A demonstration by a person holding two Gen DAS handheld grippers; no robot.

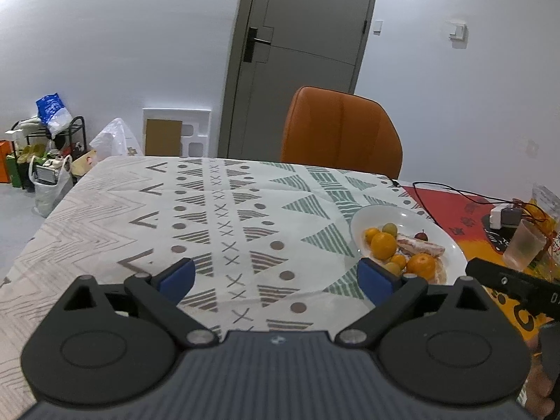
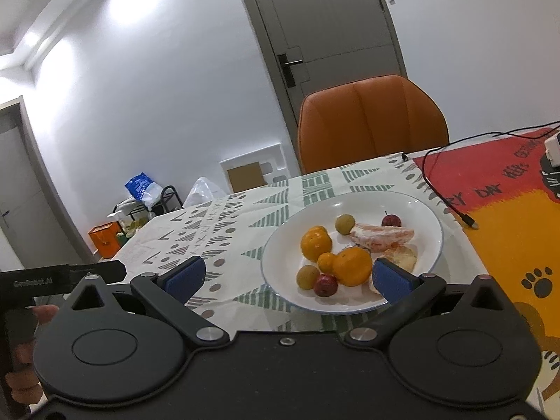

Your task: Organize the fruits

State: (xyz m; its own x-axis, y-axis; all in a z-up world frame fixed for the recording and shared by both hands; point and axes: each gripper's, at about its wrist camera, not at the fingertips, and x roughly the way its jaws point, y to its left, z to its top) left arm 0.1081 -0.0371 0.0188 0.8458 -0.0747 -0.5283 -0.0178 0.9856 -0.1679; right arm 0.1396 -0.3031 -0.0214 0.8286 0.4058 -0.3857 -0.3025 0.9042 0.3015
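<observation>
left gripper (image 1: 276,276) jaws wide apart, empty, above bare cloth left of the plate (image 1: 451,245). right gripper (image 2: 288,274) also spread, nothing clamped, hanging over the plate's near rim. all fruit (image 2: 351,266) sits gathered on the plate on the worktop (image 1: 105,217), likely grouped there on purpose; nothing loose in view.

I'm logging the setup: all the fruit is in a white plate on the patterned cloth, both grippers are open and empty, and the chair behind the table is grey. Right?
One slip: the chair is orange, as the right wrist view shows; it is the door behind it that is grey. The rest holds: the fruit lies in the white plate, and the left gripper and the right gripper are open and empty.
</observation>
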